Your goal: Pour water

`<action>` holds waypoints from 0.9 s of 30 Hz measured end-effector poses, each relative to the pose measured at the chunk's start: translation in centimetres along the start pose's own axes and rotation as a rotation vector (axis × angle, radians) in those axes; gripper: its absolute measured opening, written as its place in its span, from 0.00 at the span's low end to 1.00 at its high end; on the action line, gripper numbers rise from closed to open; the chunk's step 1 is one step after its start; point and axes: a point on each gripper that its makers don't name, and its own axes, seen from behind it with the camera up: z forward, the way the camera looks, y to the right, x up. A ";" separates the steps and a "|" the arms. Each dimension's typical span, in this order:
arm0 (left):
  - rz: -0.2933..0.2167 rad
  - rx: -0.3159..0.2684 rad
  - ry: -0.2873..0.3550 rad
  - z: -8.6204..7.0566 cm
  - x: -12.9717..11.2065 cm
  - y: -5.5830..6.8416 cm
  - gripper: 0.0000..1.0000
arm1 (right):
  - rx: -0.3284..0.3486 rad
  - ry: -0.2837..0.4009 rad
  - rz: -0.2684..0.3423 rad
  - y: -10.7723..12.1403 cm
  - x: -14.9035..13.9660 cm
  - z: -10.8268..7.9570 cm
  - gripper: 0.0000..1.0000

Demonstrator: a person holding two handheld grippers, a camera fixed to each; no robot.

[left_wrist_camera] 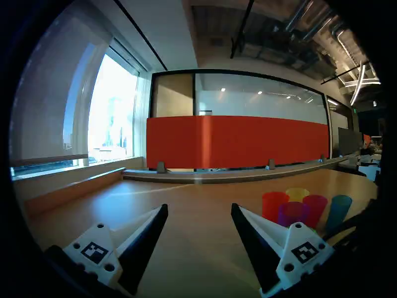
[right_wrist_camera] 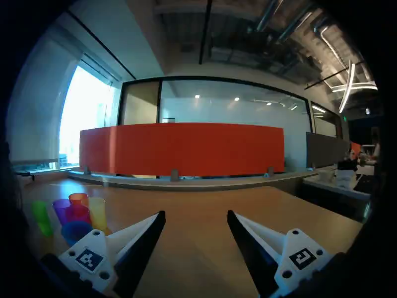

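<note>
We see a wide wooden table (left_wrist_camera: 198,263) in an office, with a red panel (left_wrist_camera: 238,141) behind it and a bright window (left_wrist_camera: 111,119) beside it. Colored cups (left_wrist_camera: 297,206) stand together on the table. Our left hand-held gripper (left_wrist_camera: 198,206) and right hand-held gripper (right_wrist_camera: 195,213) are spread wide, holding nothing.

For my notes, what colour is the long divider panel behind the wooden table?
The long divider panel is plain orange-red, clearest in the right gripper view.

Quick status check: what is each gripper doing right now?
Left gripper: open, holding nothing.
Right gripper: open, holding nothing.
</note>
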 end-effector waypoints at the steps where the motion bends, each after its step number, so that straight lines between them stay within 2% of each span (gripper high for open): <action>1: 0.000 0.000 0.000 0.0 0.0 0.0 0.94 | 0.000 0.000 0.000 0.0 0.0 0.0 0.97; 27: 0.000 0.000 0.000 0.0 0.0 0.0 0.94 | 0.008 -0.002 0.002 -0.1 -0.3 0.1 0.96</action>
